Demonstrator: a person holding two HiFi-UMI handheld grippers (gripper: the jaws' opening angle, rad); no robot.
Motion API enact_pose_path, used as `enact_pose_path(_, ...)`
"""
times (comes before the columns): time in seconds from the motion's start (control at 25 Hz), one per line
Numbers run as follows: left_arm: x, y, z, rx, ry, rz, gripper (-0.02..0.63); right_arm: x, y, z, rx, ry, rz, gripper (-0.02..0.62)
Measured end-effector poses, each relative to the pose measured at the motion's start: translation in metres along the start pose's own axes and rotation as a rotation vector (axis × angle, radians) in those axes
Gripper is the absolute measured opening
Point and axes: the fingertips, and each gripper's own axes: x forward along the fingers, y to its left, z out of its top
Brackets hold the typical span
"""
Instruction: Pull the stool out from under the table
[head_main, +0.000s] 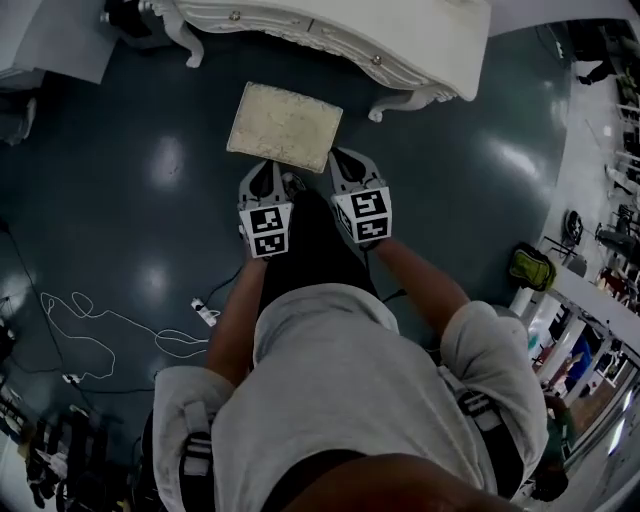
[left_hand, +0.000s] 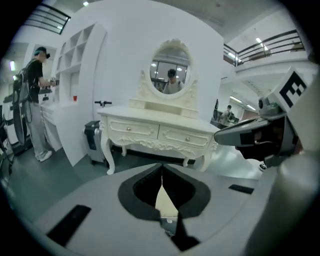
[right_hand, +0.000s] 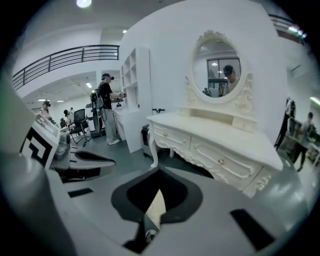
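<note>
Head view shows the stool (head_main: 285, 127); gripper views show left tool (left_hand: 162, 170), right tool (right_hand: 159, 173) closed.

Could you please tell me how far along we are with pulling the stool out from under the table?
Done: the stool stands in front of the dressing table with dark floor showing between them, so it looks pulled out. In hand: nothing; the left gripper and right gripper are both shut and empty, by the stool's near edge. Left: probably nothing more.
</note>
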Motion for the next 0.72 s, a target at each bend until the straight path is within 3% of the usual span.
enact_pose_path(0.12, -0.032, -0.006, 0.034, 0.018, -0.053, 0.008, 0.009, -0.032, 0.012, 0.037, -0.032, -0.047, -0.003, 0.014)
enact_pose_path(0.36, -0.081, -0.031, 0.094, 0.056, -0.166, -0.098, 0.009, -0.089, 0.023, 0.093, -0.130, -0.124, -0.025, 0.014)
enact_pose_path(0.56, -0.114, -0.035, 0.107, 0.126, -0.214, -0.134, 0.009, -0.113, 0.053, 0.101, -0.181, -0.127, 0.016, 0.014)
enact_pose_path(0.72, -0.129, -0.044, 0.115, 0.116, -0.250, -0.146, 0.009, -0.124, 0.065, 0.104, -0.212, -0.121, 0.055, 0.014)
